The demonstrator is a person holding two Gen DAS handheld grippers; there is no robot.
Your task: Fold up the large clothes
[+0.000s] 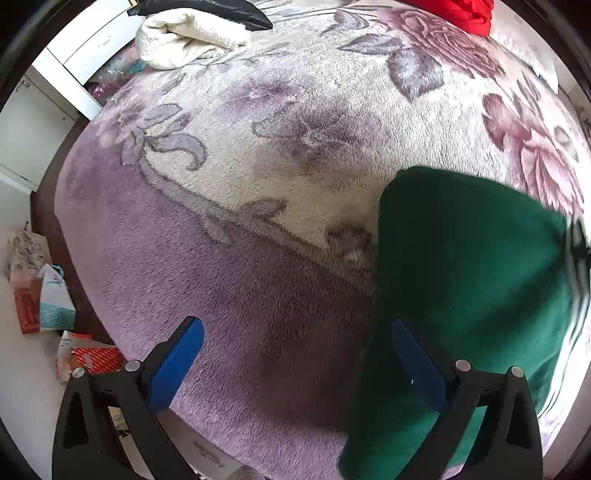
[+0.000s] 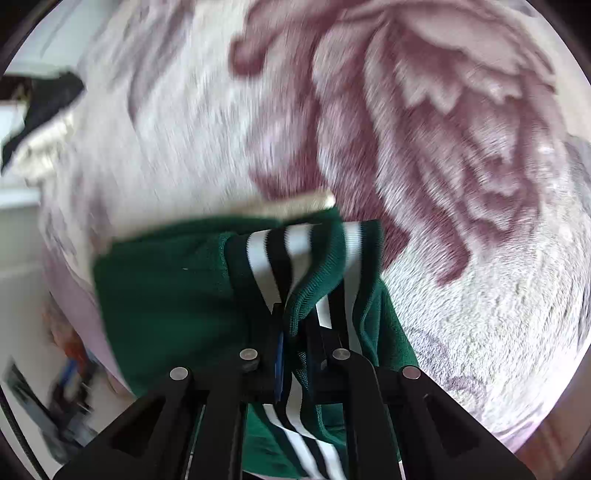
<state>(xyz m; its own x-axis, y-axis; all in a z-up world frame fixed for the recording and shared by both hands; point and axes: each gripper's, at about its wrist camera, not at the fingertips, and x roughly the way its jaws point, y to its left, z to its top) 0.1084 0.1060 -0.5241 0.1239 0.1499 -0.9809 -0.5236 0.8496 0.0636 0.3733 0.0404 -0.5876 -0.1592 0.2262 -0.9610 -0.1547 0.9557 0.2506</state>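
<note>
Green knit garment [image 2: 166,288], black-and-white striped trim: lies on the floral plush blanket [image 1: 258,110] at its near right, one ribbed edge gathered up into your right gripper [image 2: 293,354].

Right gripper: fingers drawn together, pinching a thin bunch of the striped edge. Risk: the bite looks narrow, close to the zip line; a quick lift or swing, as the motion blur in the right wrist view suggests, could pull the knit out of the pads and drop the fold halfway.

Left gripper [image 1: 295,354]: blue pads wide apart, holding nothing, pointing steeply down above the lilac part of the blanket; its right finger overlaps the garment's edge in view, contact not certain. Risk: with one corner held only, the garment will likely hang skewed and crease off-line.

Blanket pile: deep and clingy. Risk: it may drag the knit, or get pinched along with it on your next grab.

Cream towel [image 1: 177,40], dark item [image 1: 207,11], red cloth [image 1: 458,11]: far edge, well apart from the work.
</note>
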